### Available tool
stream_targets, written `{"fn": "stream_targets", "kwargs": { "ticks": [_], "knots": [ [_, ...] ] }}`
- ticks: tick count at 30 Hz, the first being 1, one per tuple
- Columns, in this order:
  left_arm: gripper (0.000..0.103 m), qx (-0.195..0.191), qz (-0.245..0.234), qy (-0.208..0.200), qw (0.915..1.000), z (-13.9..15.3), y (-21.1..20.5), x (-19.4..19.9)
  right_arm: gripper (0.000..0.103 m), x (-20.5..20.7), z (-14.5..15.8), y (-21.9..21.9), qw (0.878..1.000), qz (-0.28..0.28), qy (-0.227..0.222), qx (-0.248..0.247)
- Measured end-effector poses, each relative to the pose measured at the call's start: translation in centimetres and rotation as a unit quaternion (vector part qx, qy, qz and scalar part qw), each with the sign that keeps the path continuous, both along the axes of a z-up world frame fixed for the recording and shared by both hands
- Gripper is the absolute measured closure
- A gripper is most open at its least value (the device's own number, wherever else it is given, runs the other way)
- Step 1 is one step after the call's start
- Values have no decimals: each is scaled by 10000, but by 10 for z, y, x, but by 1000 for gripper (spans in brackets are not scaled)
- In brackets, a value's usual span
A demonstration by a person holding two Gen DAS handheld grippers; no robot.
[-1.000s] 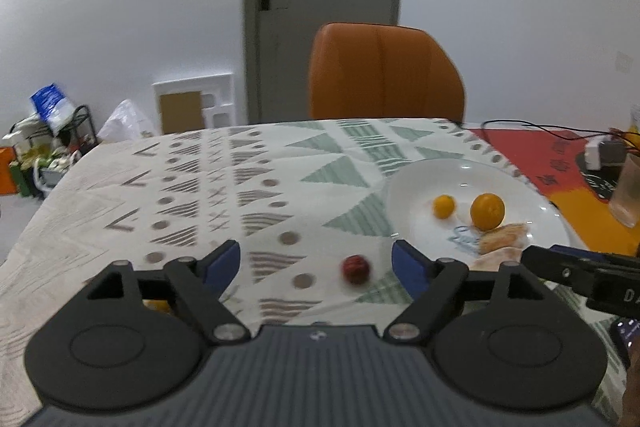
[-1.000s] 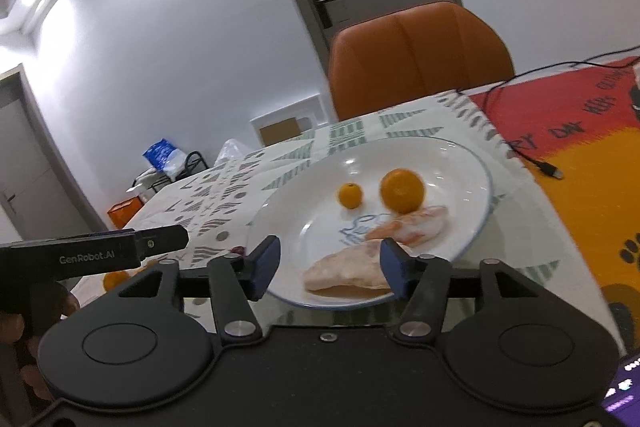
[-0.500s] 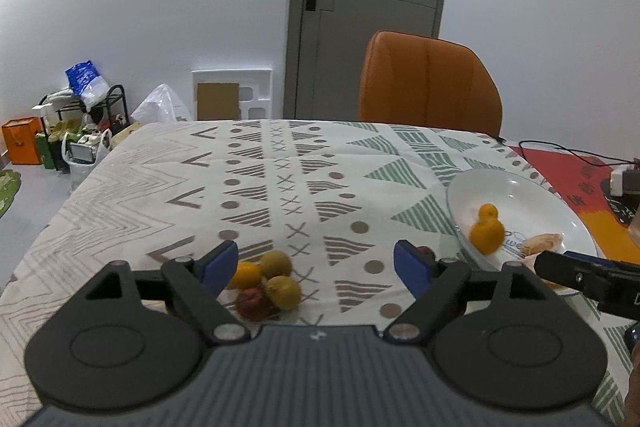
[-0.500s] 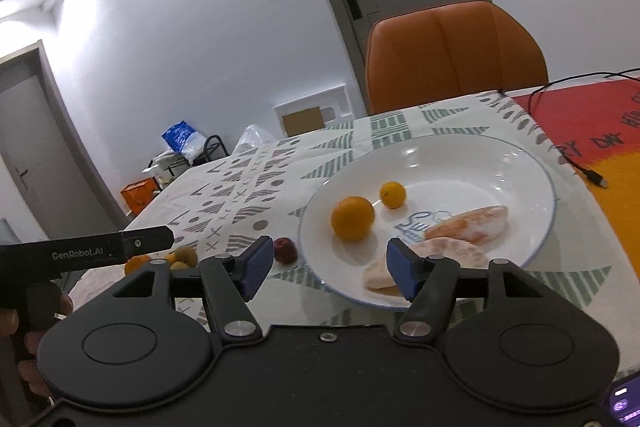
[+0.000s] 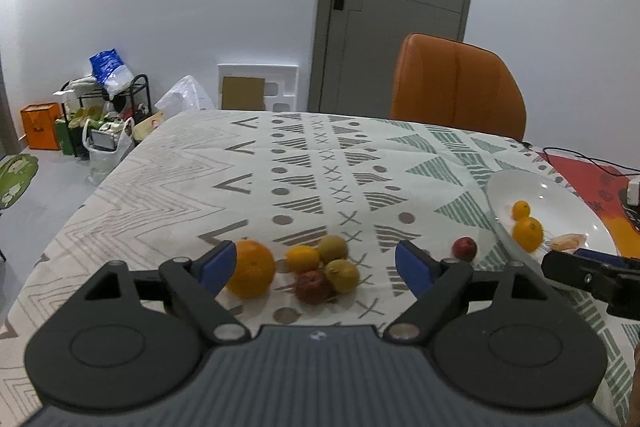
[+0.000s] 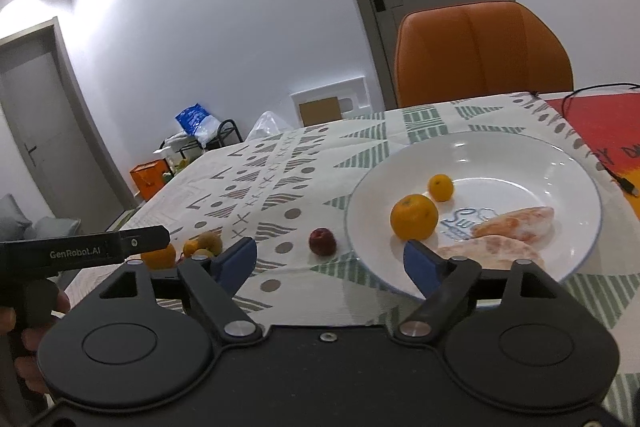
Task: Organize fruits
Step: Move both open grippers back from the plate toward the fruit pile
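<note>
Five loose fruits sit clustered on the patterned tablecloth point(image 5: 304, 163): a large orange point(image 5: 251, 274), a small orange point(image 5: 303, 258), two greenish fruits point(image 5: 333, 247) and a red one point(image 5: 313, 286). We note our left gripper point(image 5: 316, 263) spread wide just before them, holding nothing. A lone red fruit point(image 6: 322, 241) lies just beside the white plate point(image 6: 568, 163), which carries two oranges point(image 6: 414, 217) and peeled segments point(image 6: 516, 223). Our right gripper point(image 6: 330, 261) is opening, nothing between its jaws.

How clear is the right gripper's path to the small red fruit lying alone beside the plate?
Probably clear, yes. The small red fruit lies alone on the tablecloth, left of the plate, with nothing in front of it. The right gripper is empty, its jaws opening, with the fruit just ahead of the gap.
</note>
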State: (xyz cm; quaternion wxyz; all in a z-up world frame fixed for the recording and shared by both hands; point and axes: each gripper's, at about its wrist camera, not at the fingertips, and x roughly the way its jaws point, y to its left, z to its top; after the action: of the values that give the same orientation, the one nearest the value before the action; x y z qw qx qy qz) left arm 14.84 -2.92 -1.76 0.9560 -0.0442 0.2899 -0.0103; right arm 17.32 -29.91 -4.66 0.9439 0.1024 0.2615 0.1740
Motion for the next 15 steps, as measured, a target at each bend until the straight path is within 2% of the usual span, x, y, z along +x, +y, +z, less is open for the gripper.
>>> {"fn": "stream_targets", "kwargs": {
  "ticks": [15],
  "knots": [
    [18, -121, 152, 57, 9998, -12, 27, -1, 21, 11, -2, 38, 9986, 475, 80, -215]
  ]
}}
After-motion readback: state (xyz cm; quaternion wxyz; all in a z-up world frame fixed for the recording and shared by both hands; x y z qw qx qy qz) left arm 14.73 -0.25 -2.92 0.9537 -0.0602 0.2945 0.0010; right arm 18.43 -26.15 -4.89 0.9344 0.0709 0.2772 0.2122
